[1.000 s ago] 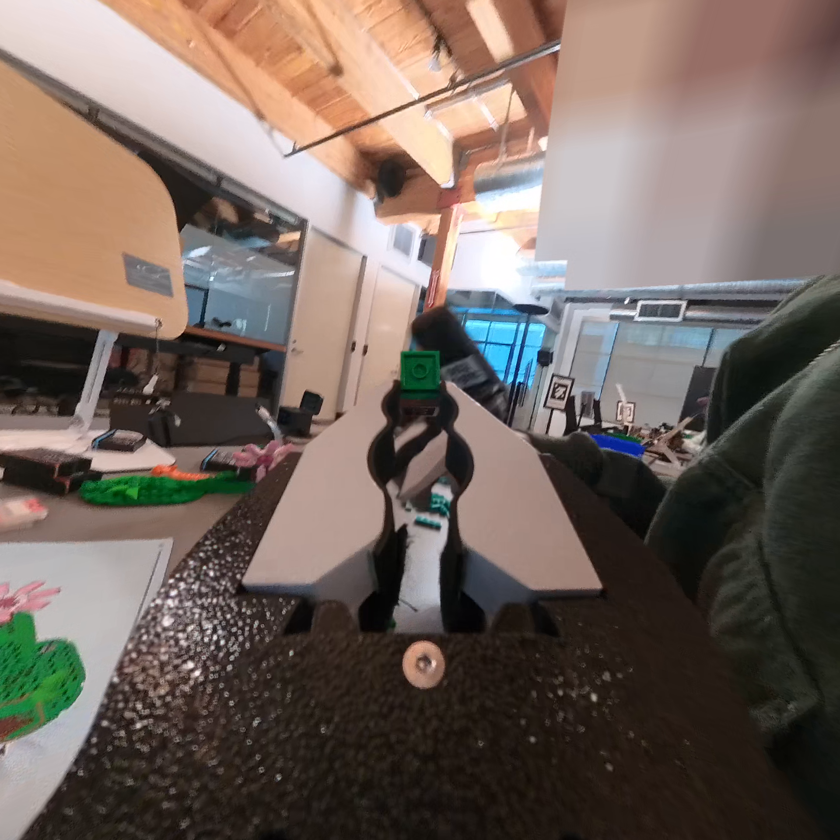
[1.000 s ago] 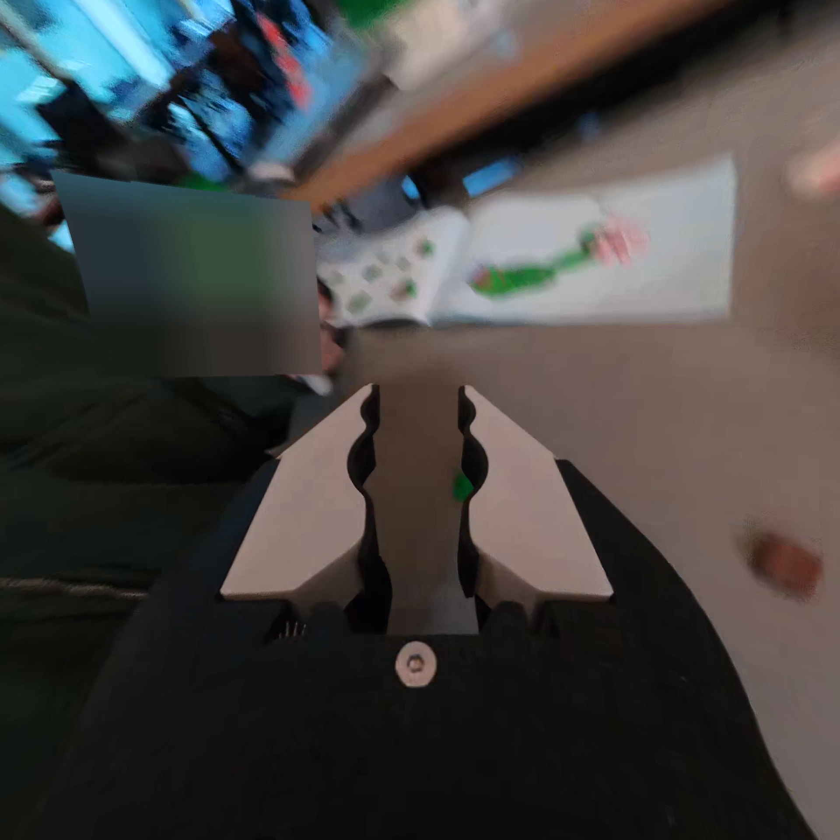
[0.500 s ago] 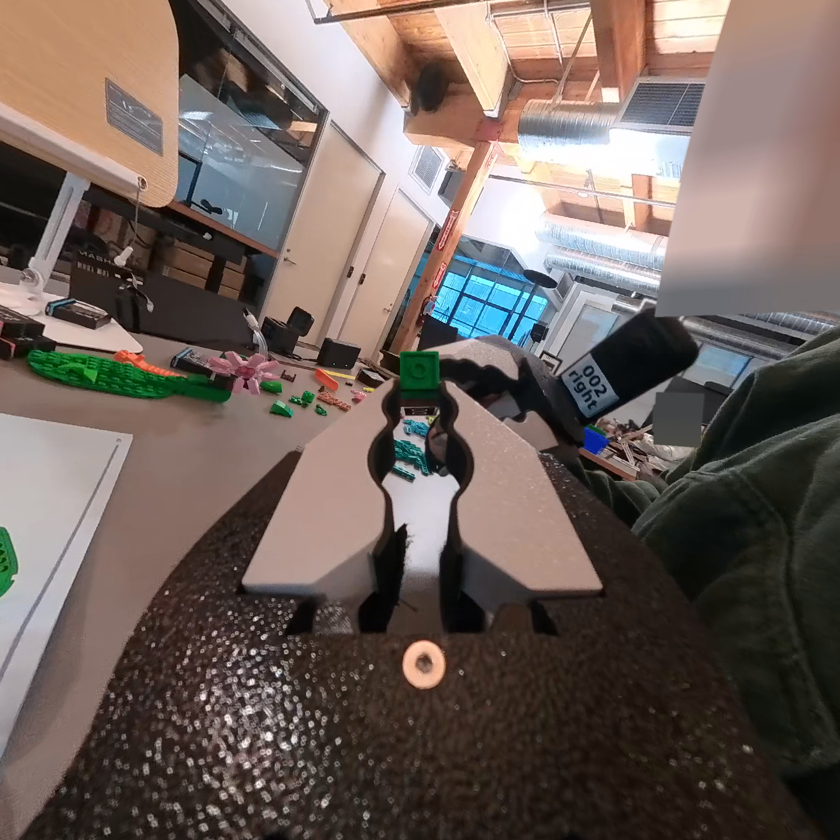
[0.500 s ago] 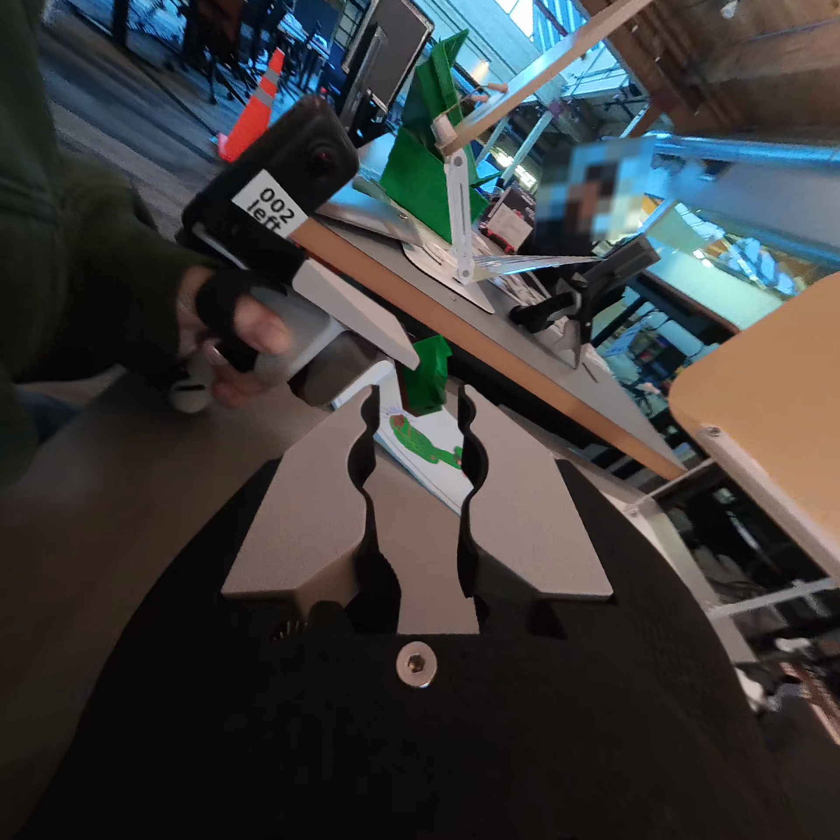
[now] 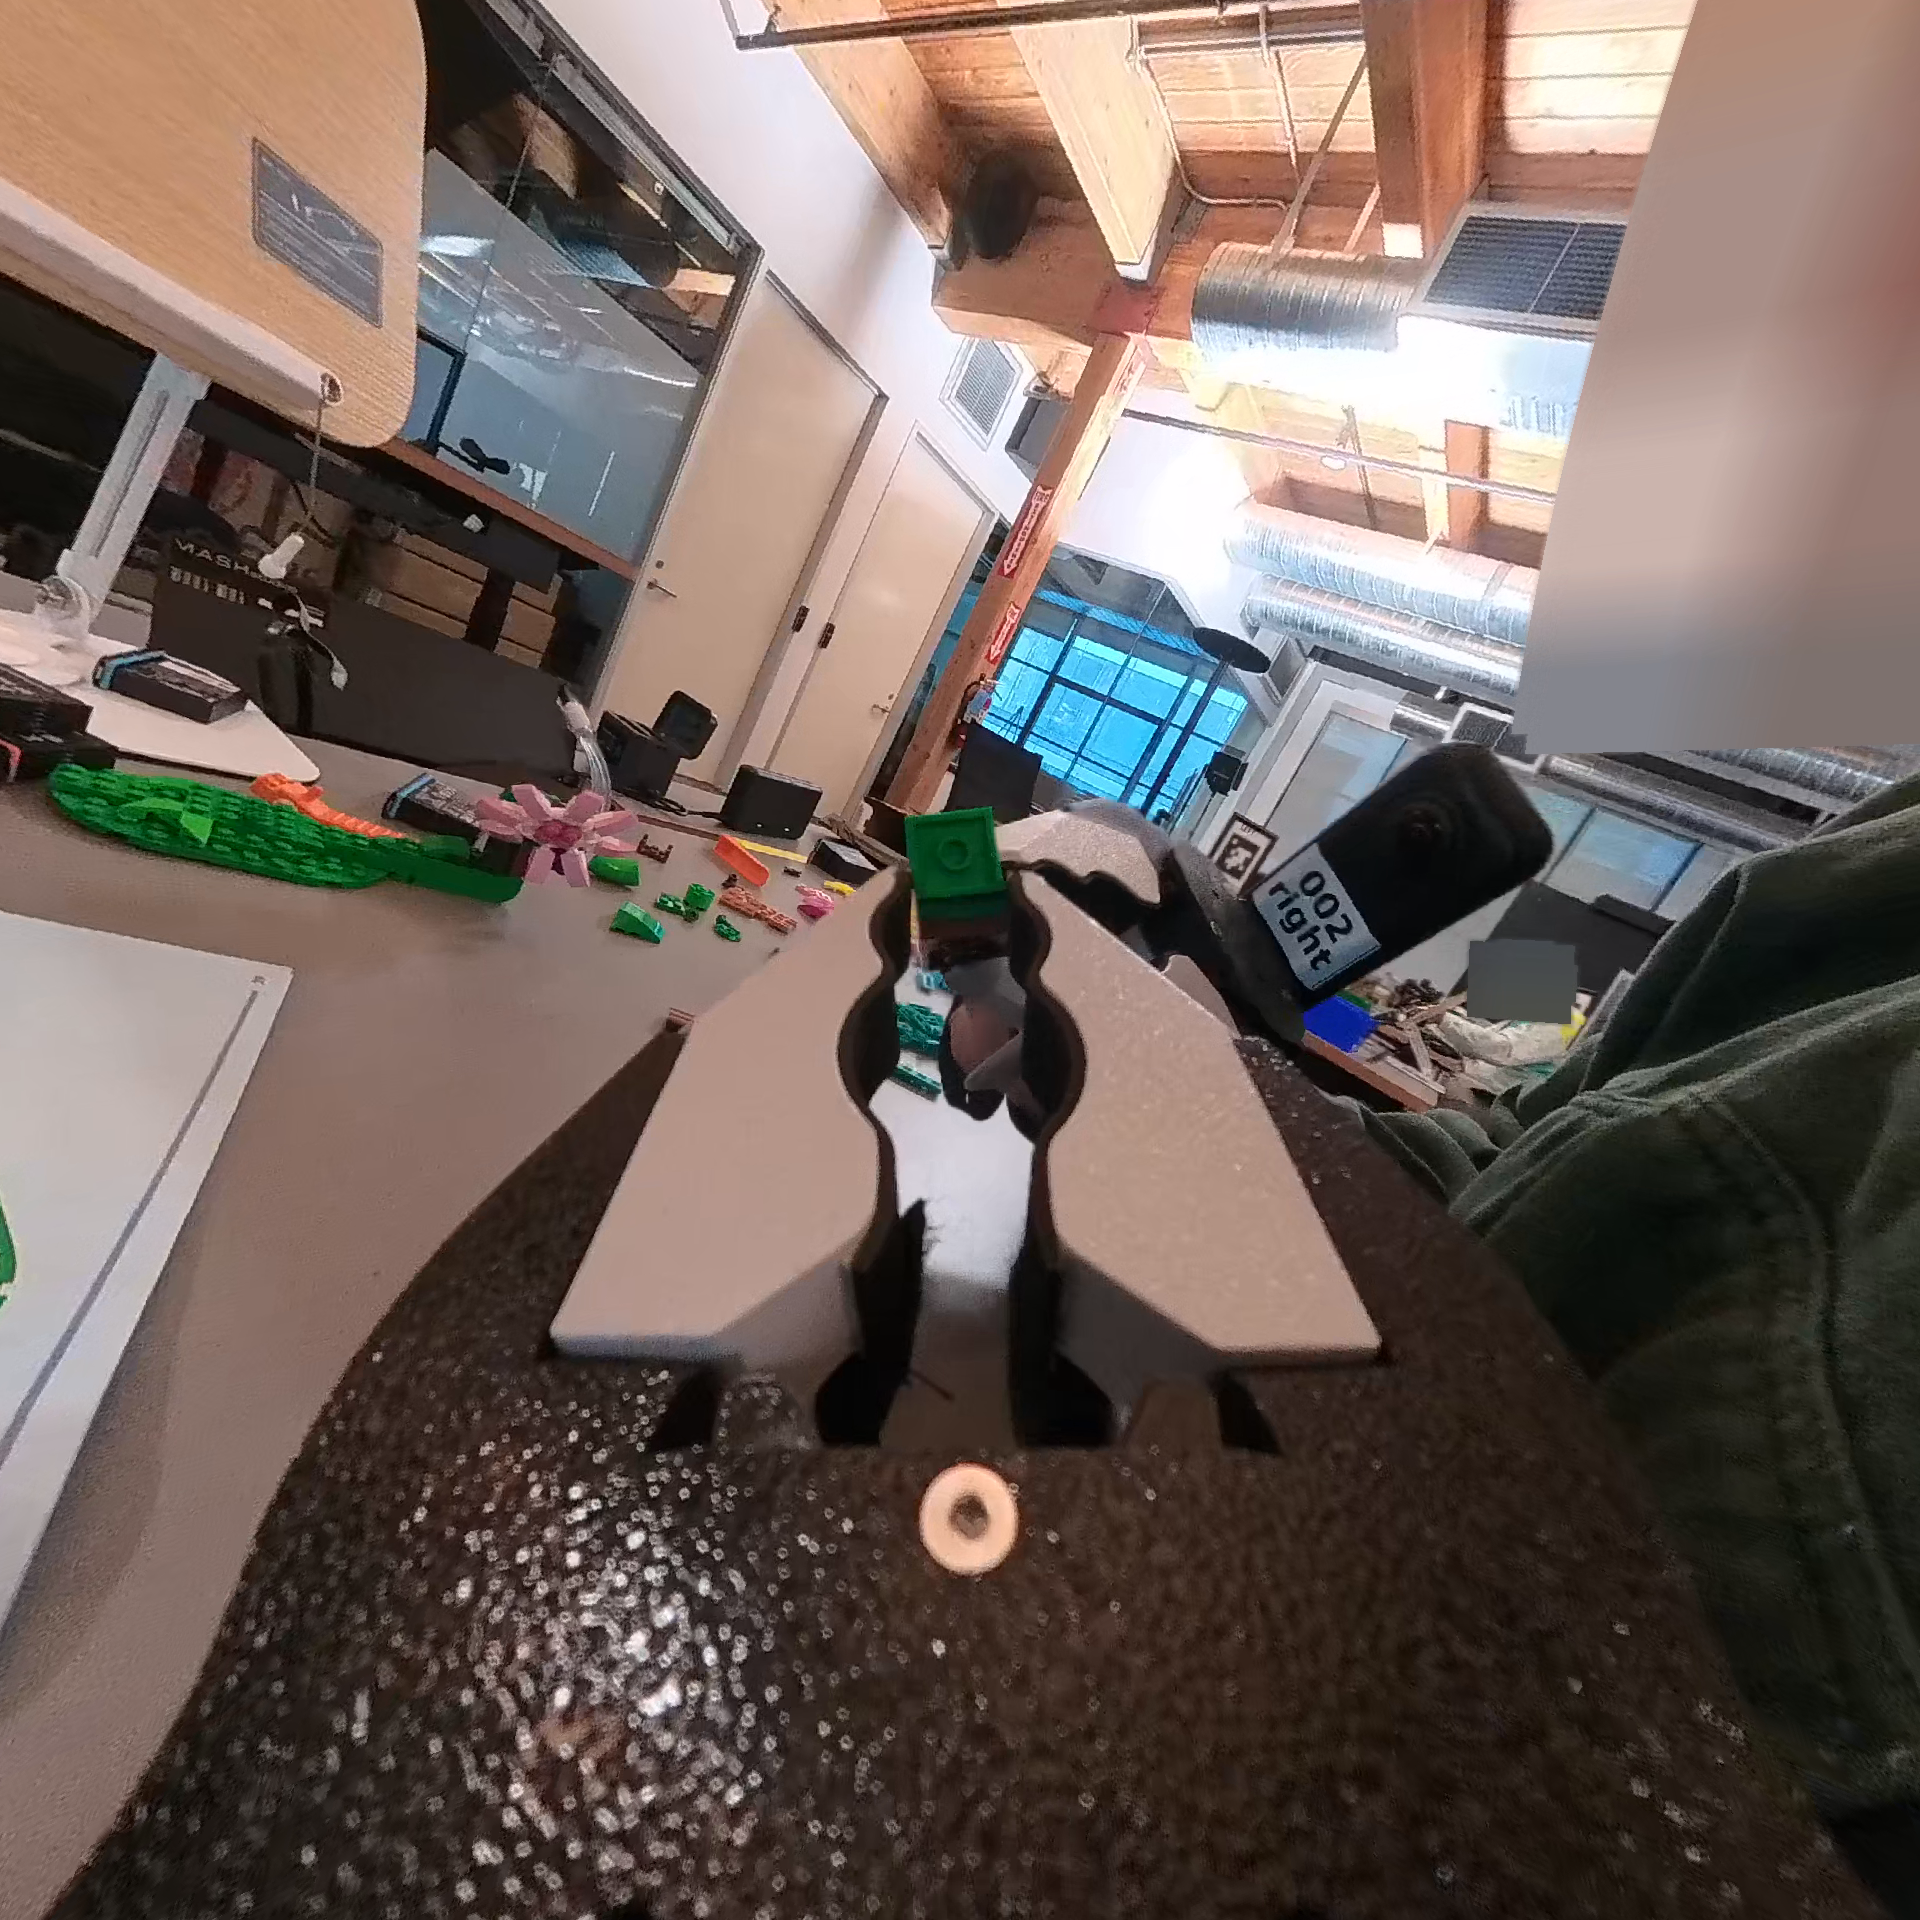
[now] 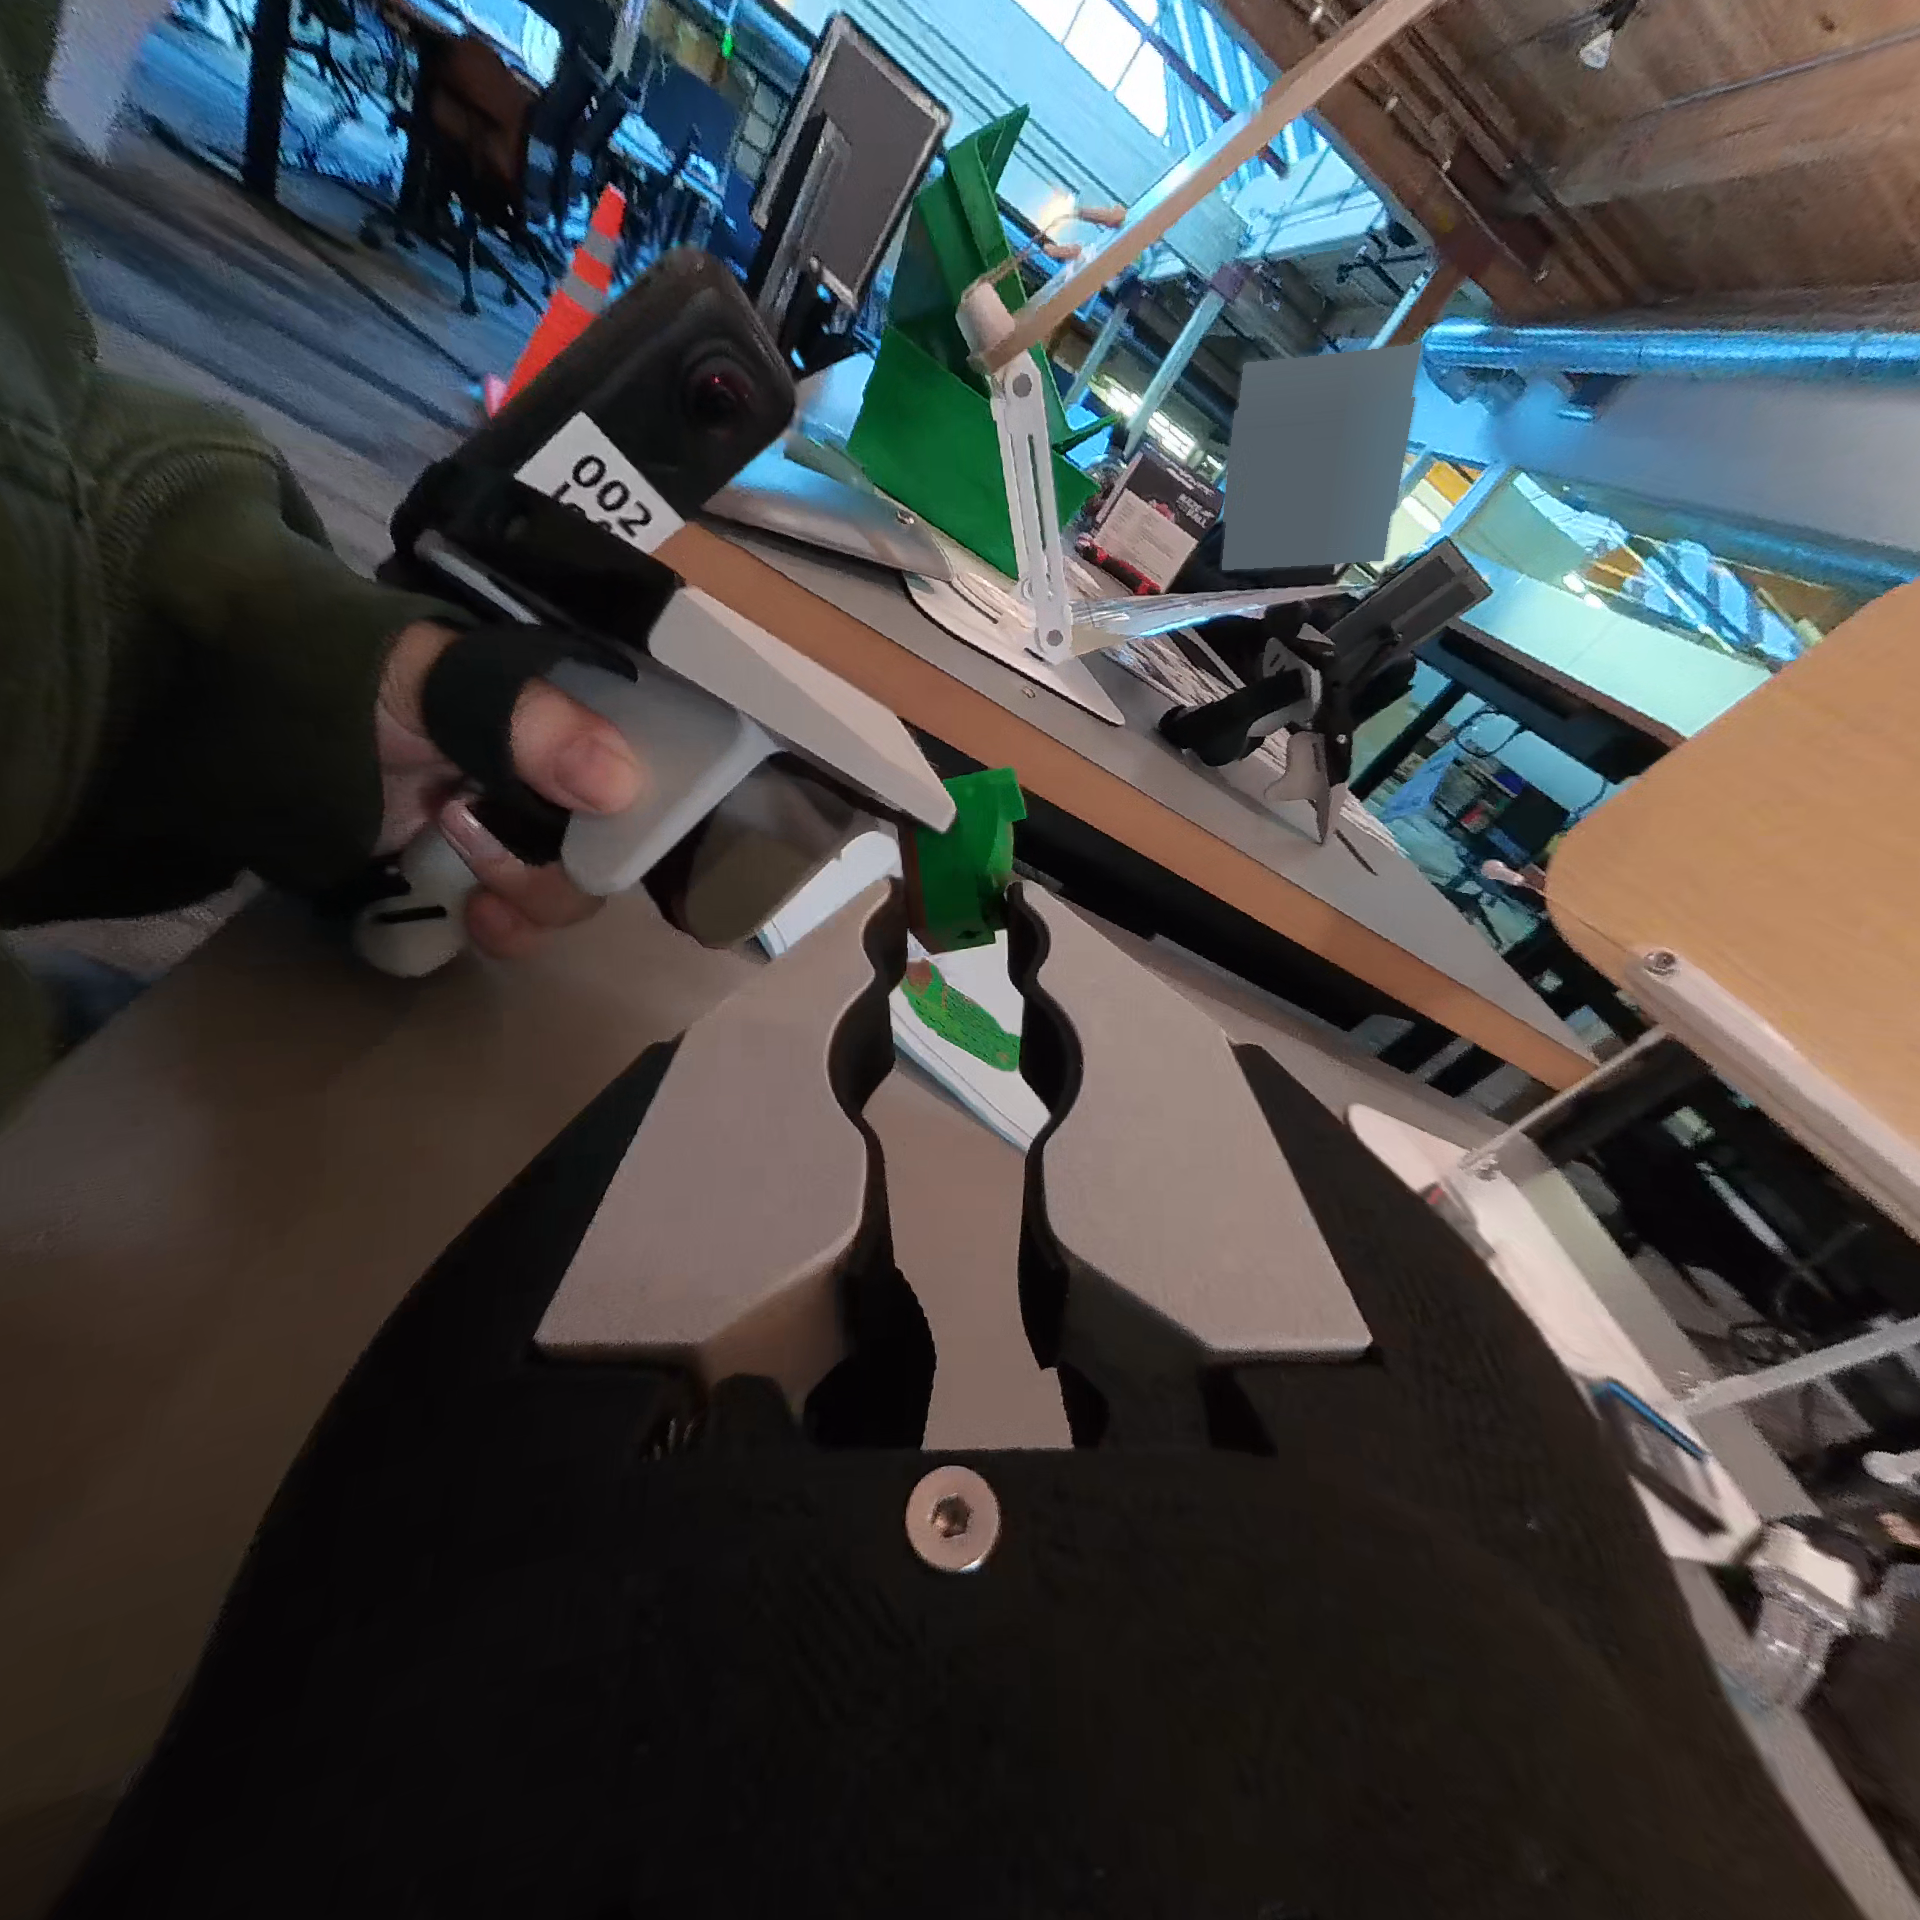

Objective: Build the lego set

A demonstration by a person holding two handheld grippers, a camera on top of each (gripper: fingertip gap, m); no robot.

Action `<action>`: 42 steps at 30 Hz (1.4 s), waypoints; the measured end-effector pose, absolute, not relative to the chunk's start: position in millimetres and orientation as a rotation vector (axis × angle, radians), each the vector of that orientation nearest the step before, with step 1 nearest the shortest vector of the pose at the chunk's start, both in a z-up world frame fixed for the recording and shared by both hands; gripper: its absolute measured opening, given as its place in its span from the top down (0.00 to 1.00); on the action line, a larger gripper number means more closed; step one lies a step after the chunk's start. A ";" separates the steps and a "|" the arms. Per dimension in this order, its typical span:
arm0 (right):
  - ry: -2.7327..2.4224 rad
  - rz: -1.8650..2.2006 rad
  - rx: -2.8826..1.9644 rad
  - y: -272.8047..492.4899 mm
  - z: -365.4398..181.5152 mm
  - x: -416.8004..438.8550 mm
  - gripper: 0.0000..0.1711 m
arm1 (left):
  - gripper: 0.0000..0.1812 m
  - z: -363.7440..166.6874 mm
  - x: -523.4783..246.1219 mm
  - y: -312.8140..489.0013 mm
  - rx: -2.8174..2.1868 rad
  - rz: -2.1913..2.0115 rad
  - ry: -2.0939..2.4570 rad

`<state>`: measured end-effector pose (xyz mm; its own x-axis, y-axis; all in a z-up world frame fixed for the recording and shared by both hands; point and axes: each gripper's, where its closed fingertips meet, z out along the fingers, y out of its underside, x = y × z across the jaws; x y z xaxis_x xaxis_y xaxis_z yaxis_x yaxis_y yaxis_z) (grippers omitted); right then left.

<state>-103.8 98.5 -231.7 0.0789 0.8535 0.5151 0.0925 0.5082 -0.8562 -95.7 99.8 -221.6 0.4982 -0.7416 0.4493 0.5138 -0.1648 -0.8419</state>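
Observation:
My left gripper [image 5: 956, 906] is shut on a small green piece with a brown underside [image 5: 954, 857], held up above the table with the stud facing me. In the right wrist view the left gripper [image 6: 928, 821] comes in from the left with the same piece [image 6: 966, 852]. My right gripper [image 6: 951, 900] has its tips on either side of that piece and the piece fills the gap. In the left wrist view one of the right gripper's fingers [image 5: 1086, 878] shows just behind the piece.
On the grey table [image 5: 416, 1039] lie a flat green plate build [image 5: 239, 831], a pink flower [image 5: 556, 826] and several loose pieces [image 5: 717, 904]. A white instruction page [image 5: 104, 1091] lies at the left. The person's green sleeve [image 5: 1662, 1143] fills the right. From either gripper's tips it is about 25 cm to the pink flower [image 5: 556, 826].
My right gripper swung up from the table to face the left one, came in around the green piece, and its jaws narrowed. The left gripper tilted down a little, still holding the piece.

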 end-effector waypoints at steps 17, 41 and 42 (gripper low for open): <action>-1.471 0.426 -0.840 113.5 -241.3 -98.5 0.90 | 0.81 -229.2 -98.8 107.7 -1.433 -0.940 0.283; -0.937 1.745 -1.073 74.9 -176.6 -117.6 0.84 | 0.92 -162.7 -126.3 76.9 -0.857 -1.397 0.087; -0.934 1.745 -1.075 74.8 -176.9 -118.1 0.85 | 0.92 -163.2 -125.0 76.8 -0.865 -1.375 0.099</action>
